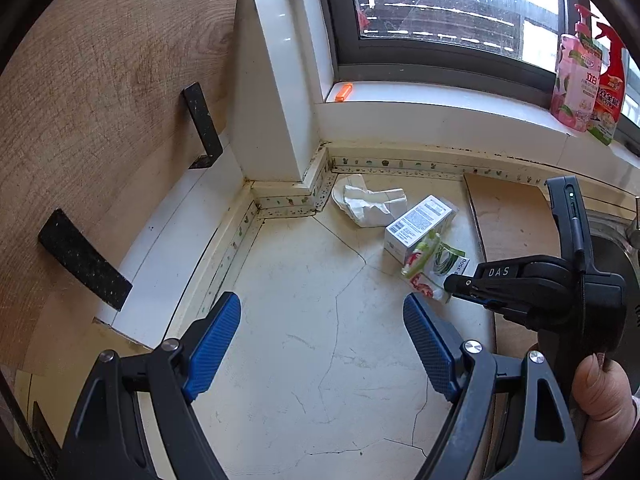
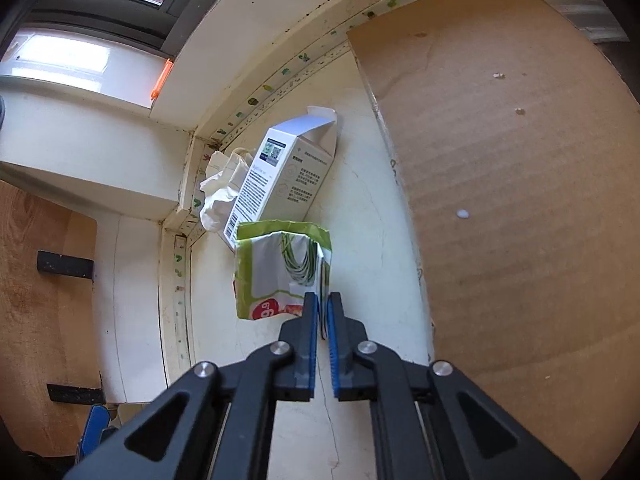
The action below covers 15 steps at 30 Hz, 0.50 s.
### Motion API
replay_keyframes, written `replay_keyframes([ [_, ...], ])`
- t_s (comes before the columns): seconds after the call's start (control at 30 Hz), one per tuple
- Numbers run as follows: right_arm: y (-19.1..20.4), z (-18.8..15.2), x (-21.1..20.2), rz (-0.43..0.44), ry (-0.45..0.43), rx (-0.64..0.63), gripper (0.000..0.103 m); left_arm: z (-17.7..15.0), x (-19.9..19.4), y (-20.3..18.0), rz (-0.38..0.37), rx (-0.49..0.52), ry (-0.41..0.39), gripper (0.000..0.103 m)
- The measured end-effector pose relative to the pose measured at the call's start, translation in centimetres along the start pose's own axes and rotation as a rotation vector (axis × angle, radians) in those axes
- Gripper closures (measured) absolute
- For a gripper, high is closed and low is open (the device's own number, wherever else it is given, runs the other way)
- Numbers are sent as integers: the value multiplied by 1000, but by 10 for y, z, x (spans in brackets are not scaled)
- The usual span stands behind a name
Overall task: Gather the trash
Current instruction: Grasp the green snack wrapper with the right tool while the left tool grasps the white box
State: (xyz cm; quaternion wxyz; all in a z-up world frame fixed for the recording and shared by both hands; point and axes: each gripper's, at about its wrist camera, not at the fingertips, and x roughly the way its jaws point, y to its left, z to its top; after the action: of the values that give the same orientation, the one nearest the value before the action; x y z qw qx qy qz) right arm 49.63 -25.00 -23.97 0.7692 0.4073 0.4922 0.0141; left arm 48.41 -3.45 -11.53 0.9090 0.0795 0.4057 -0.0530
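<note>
Pinching the green wrapper (image 2: 280,268) by its near edge in my closed right hand-held gripper (image 2: 323,308), beside the white box (image 2: 276,176) on the table (image 2: 360,200), I should lift straight up, left hand-held gripper (image 1: 322,328) wide open and empty.

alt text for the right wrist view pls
The right gripper, jaws shut, pinches the edge of a green-and-white wrapper on a cream countertop. Behind it lie an open white carton and a crumpled tissue near the corner; a cardboard sheet lies to the right.
</note>
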Motion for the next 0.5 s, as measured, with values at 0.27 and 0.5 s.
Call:
replay_keyframes([
  [0.27, 1, 19, -44, 55, -129, -70, 100, 38, 23, -27, -82, 79, 9, 19],
  [0.5, -42, 36, -68, 33, -196, 37, 100, 59, 81, -67, -154, 188, 89, 19],
])
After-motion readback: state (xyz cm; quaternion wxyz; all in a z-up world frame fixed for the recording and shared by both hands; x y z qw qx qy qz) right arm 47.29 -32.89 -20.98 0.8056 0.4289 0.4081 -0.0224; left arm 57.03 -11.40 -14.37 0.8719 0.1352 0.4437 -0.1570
